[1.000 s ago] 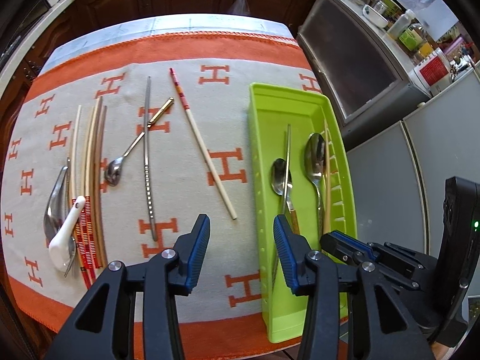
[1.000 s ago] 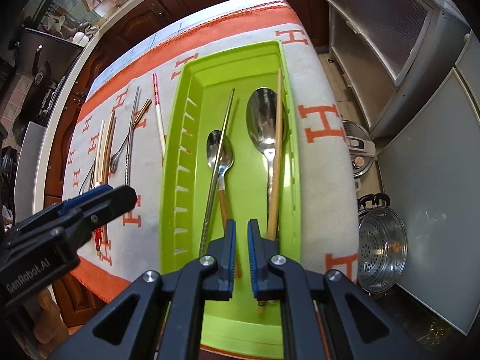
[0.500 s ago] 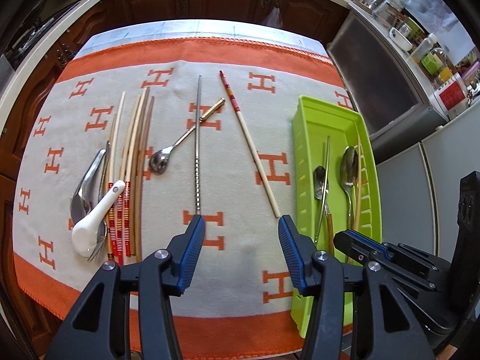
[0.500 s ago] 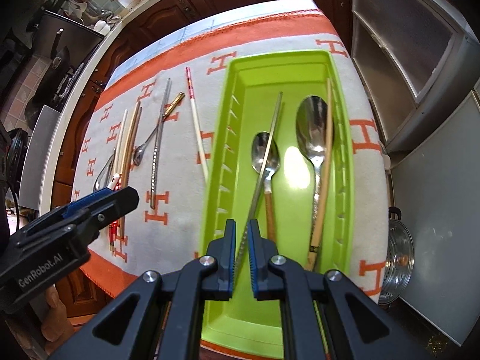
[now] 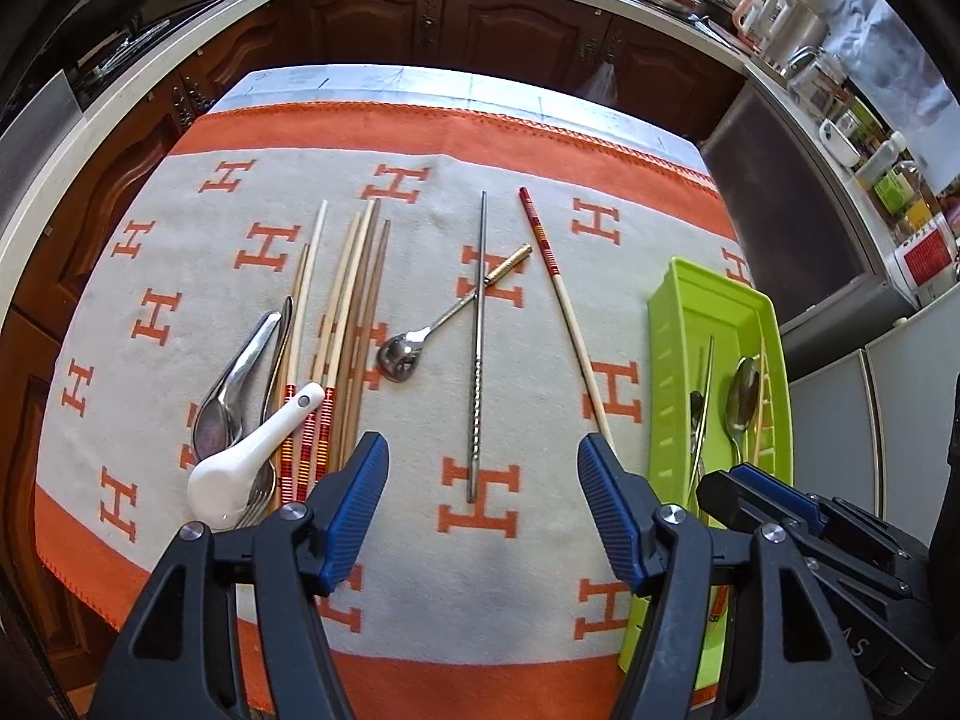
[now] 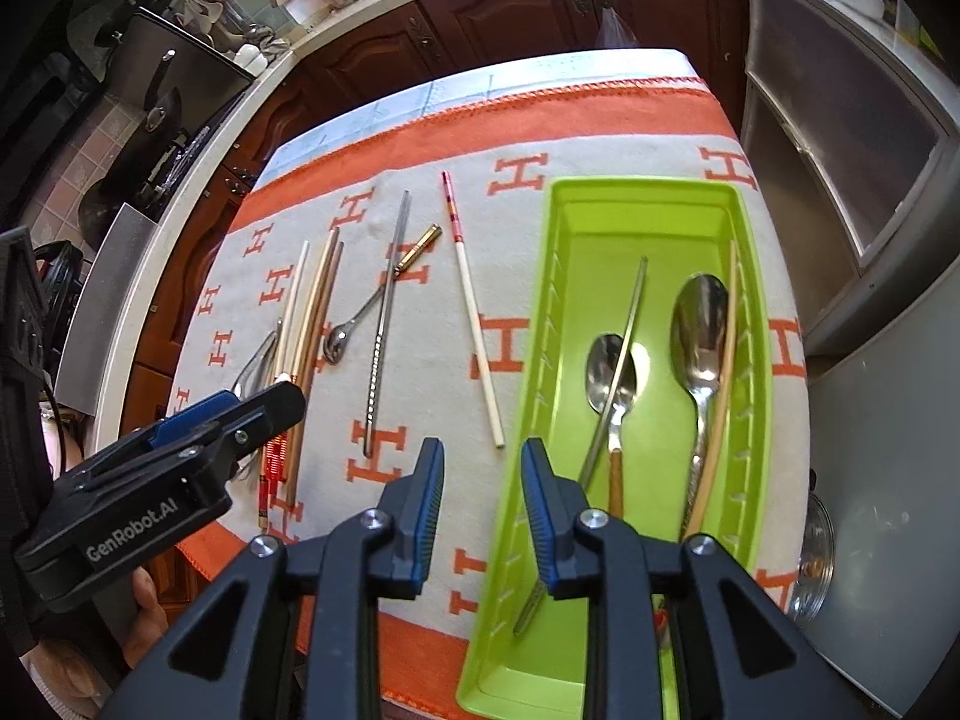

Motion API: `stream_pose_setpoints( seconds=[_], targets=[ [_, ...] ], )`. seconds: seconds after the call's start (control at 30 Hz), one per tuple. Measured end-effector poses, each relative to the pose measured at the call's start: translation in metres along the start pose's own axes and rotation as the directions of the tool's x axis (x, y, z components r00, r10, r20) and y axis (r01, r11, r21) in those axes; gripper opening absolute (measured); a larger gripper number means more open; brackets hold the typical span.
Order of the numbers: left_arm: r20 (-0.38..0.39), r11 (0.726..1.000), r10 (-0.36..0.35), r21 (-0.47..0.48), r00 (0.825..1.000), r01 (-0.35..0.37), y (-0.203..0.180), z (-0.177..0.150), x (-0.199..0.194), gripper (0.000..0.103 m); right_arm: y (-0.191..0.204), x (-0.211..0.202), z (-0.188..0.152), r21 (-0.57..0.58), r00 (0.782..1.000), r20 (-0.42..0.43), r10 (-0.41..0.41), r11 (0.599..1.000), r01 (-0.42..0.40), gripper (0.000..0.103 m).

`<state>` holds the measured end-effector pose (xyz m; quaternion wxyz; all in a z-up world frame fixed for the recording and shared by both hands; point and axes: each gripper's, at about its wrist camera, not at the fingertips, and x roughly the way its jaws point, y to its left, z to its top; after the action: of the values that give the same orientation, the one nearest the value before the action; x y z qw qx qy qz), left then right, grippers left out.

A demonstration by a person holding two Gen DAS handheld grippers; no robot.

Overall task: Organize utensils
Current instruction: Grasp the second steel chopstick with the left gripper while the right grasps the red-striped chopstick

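Note:
My left gripper (image 5: 480, 462) hovers over the orange-and-grey cloth, its jaws opening with nothing held. The near end of a metal chopstick (image 5: 478, 348) lies on the cloth below them. Around it lie a gold-handled small spoon (image 5: 420, 339), a red-ended chopstick (image 5: 564, 306), a bundle of wooden chopsticks (image 5: 354, 312), a white ceramic spoon (image 5: 252, 456) and metal spoons (image 5: 234, 384). My right gripper (image 6: 483, 456) hangs over the left rim of the green tray (image 6: 648, 192), jaws opening and empty. In the tray lie a metal chopstick (image 6: 621, 354), two spoons (image 6: 699, 324) and a wooden chopstick (image 6: 729, 324).
The cloth (image 5: 300, 138) covers a small table with dark wooden cabinets (image 5: 480, 30) behind it. Grey appliance fronts (image 6: 840, 138) stand close on the right. A steel pot (image 6: 816, 558) sits on the floor to the right of the tray.
My left gripper slid left from the tray to the middle of the cloth and its jaws widened. My right gripper's jaws parted, and the metal chopstick seen between them now lies free in the tray.

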<state>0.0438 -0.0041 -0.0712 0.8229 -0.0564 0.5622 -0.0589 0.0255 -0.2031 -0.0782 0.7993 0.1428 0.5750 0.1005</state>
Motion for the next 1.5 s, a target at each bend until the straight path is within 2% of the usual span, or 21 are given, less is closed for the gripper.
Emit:
stream_pose_setpoints(
  seconds=[0.37, 0.53, 0.73, 0.8, 0.87, 1.03, 1.23, 1.27, 1.4, 1.47, 1.5],
  targets=[
    [0.039, 1.000, -0.007, -0.024, 0.999, 0.008, 0.020, 0.006, 0.010, 0.064, 0.024, 0.017, 0.020, -0.059, 1.000, 0.027, -0.002, 0.998, 0.004, 0.027],
    [0.062, 0.997, -0.051, -0.058, 0.997, 0.055, 0.035, 0.011, 0.024, 0.064, 0.026, 0.034, 0.034, -0.078, 0.999, 0.040, -0.018, 0.997, 0.021, 0.027],
    [0.053, 0.989, -0.108, -0.092, 0.993, 0.113, 0.042, 0.016, 0.041, 0.064, 0.030, 0.059, 0.052, -0.107, 0.998, 0.042, -0.044, 0.993, 0.049, 0.027],
    [0.048, 0.989, -0.116, -0.089, 0.992, 0.119, 0.042, 0.019, 0.046, 0.064, 0.033, 0.069, 0.058, -0.121, 0.998, 0.031, -0.053, 0.991, 0.056, 0.027],
    [0.044, 0.989, -0.116, -0.086, 0.992, 0.119, 0.042, 0.022, 0.052, 0.059, 0.035, 0.082, 0.066, -0.130, 0.998, 0.008, -0.059, 0.990, 0.060, 0.026],
    [0.029, 0.988, -0.125, -0.086, 0.992, 0.127, 0.043, 0.027, 0.062, 0.058, 0.032, 0.111, 0.081, -0.109, 0.994, -0.060, -0.093, 0.990, 0.086, 0.026],
    [0.020, 0.989, -0.117, -0.093, 0.993, 0.119, 0.049, 0.026, 0.068, 0.054, 0.042, 0.132, 0.082, -0.205, 0.975, -0.089, -0.202, 0.962, 0.180, 0.019],
    [0.020, 0.989, -0.116, -0.094, 0.993, 0.117, 0.051, 0.026, 0.068, 0.054, 0.044, 0.132, 0.082, -0.223, 0.975, -0.063, -0.213, 0.955, 0.194, 0.018],
    [0.021, 0.988, -0.116, -0.099, 0.993, 0.117, 0.054, 0.024, 0.068, 0.054, 0.052, 0.136, 0.079, -0.276, 0.967, -0.046, -0.251, 0.933, 0.230, 0.016],
    [0.019, 0.988, -0.119, -0.098, 0.993, 0.120, 0.054, 0.022, 0.068, 0.054, 0.052, 0.136, 0.078, -0.286, 0.966, -0.041, -0.254, 0.930, 0.232, 0.006],
    [0.019, 0.988, -0.118, -0.096, 0.993, 0.119, 0.053, 0.021, 0.068, 0.054, 0.051, 0.136, 0.079, -0.282, 0.968, -0.042, -0.249, 0.932, 0.227, 0.006]
  ],
)
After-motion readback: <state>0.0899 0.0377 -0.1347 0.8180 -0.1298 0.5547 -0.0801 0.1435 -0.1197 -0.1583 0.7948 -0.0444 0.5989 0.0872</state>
